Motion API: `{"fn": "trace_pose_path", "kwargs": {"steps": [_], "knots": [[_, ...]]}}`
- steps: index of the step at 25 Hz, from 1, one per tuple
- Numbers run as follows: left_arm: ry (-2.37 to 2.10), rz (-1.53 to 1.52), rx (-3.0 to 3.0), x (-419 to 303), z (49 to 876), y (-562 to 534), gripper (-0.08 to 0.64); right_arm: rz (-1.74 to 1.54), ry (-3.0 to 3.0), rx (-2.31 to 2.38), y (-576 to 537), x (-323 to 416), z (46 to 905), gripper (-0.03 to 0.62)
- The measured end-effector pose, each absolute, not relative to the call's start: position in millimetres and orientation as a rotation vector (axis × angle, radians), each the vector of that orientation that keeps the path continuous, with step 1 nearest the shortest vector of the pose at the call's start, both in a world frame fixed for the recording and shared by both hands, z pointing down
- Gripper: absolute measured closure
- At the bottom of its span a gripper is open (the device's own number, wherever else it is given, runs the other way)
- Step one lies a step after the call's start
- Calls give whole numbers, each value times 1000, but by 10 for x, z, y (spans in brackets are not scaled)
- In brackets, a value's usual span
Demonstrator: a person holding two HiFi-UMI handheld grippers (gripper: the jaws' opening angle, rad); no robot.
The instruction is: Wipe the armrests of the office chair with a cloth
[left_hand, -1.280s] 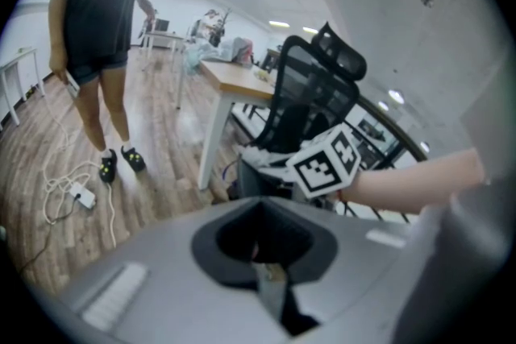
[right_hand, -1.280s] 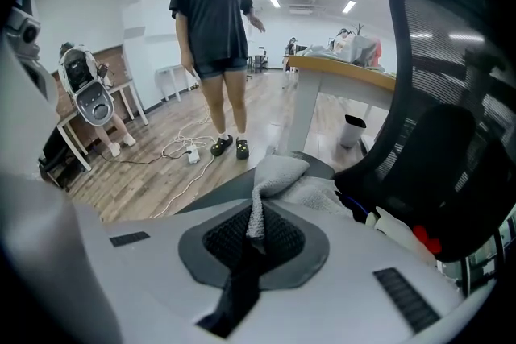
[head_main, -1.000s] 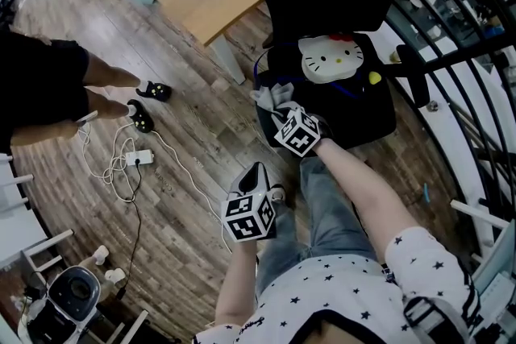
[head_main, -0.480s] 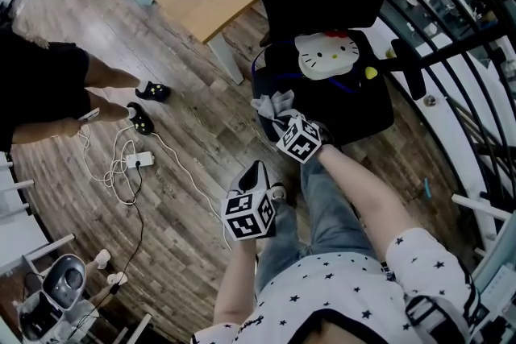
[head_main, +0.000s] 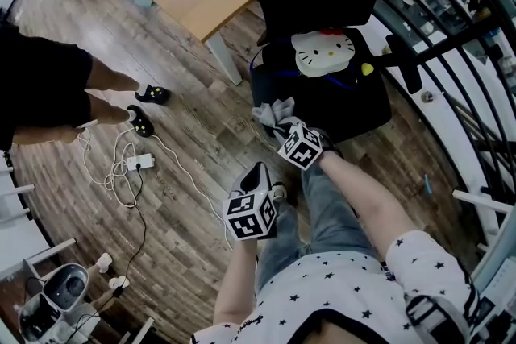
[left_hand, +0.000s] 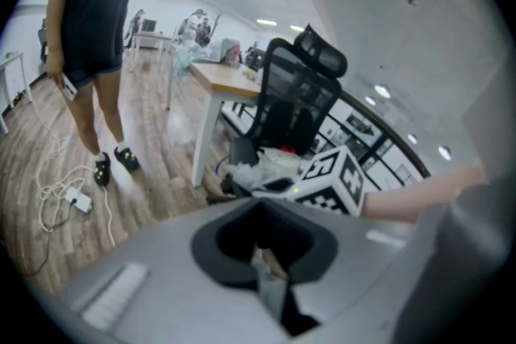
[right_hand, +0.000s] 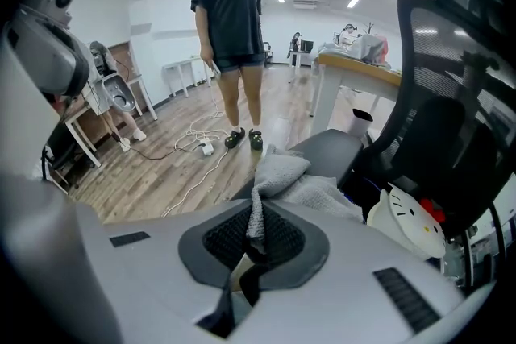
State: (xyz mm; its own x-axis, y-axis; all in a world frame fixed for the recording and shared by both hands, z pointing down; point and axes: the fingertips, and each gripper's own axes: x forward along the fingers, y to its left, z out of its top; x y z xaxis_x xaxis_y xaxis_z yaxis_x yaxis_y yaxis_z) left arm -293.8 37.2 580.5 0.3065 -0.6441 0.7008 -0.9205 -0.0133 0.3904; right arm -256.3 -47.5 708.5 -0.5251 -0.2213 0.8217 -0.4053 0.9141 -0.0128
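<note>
Evidently the right gripper [right_hand: 251, 247] is clenched on a thin fold of the crumpled grey cloth [right_hand: 284, 173]. The rest of the cloth is heaped on the grey padded armrest [right_hand: 332, 146] at the near side of the black mesh-backed office chair [right_hand: 451, 84]. The left gripper [left_hand: 266, 268] hangs well apart from the chair over the wooden floor. Its jaws are pressed together with nothing gripped, as far as its own view shows.

The pinch looks narrow, so dragging the cloth along the pad could pull it free of the jaws. Because the cloth is bunched up, a stroke may rub with only one lump and leave parts of the pad unwiped. Nothing steadies the chair, so a firm push might turn or shift it. The white cat-face cushion [right_hand: 405, 225] on the seat sits close enough to be nudged.

From the head view, the cloth [head_main: 272, 109] and the right gripper [head_main: 284, 125] cover the near armrest. The far armrest shows only as a dark bar. The chair's base is out of sight, and how much of the cloth actually touches the pad cannot be told.
</note>
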Motion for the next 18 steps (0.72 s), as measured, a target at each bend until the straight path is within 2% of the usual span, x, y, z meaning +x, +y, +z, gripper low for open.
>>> {"fn": "trace_pose_path", "kwargs": {"steps": [18], "knots": [[-1386,408,1775,-2938,5674,672,554,251,-2116,516,-52,-2458,7037,566]]}}
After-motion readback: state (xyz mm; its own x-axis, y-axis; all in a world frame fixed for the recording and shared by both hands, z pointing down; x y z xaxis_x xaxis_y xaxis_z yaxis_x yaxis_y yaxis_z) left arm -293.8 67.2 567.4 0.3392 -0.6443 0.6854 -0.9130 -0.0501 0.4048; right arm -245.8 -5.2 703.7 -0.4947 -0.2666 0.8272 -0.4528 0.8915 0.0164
